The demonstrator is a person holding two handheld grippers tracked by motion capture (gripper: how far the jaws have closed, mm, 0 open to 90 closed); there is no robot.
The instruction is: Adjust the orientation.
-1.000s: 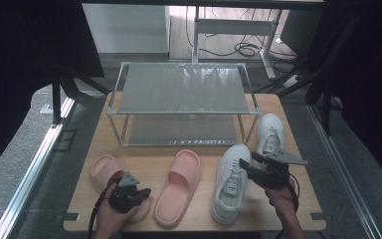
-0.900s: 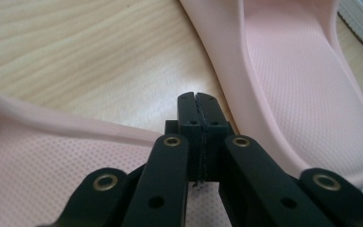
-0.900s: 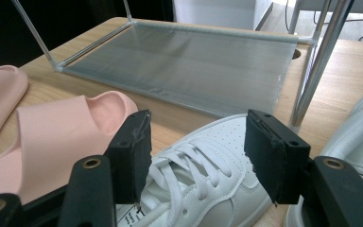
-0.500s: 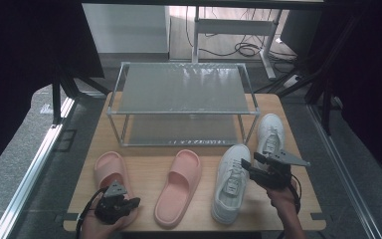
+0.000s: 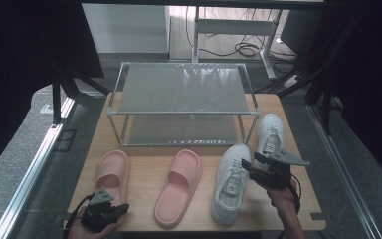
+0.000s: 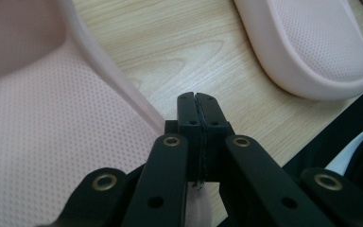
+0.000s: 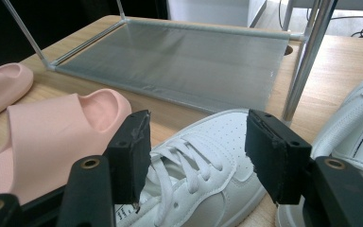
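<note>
1. Four shoes lie along the front half of the surface [image 5: 144, 174], ahead of a two-tier metal rack [image 5: 181, 104] that sits toward the back edge with both shelves bare.
2. The right gripper [image 5: 251, 167] hovers over the laces of the near white sneaker [image 5: 231, 181], with jaws spread wide. In the right gripper view the jaws stand on either side of the sneaker's [image 7: 203, 175] tongue and grip nothing.
3. The second white sneaker [image 5: 270, 133] sits just beside it, toward the right edge, close to the rack's front right leg.
4. The left gripper [image 5: 122, 209] is down at the front left corner, just behind the heel of the left pink slipper [image 5: 112, 170]. In the left gripper view the jaws are pressed fully together and hold nothing, with the slipper's [image 6: 52, 142] rim right beside the tips.
5. The other pink slipper [image 5: 179, 186] lies in the middle of the front edge, untouched.
6. By my read, this is the approach to a pick: the right hand is lined up to take the sneaker.
7. The next move calls for lowering the right jaws around the sneaker's upper, closing firmly and lifting it level toward a rack shelf.
8. The left jaws need to open before they can take the slipper's edge.
</note>
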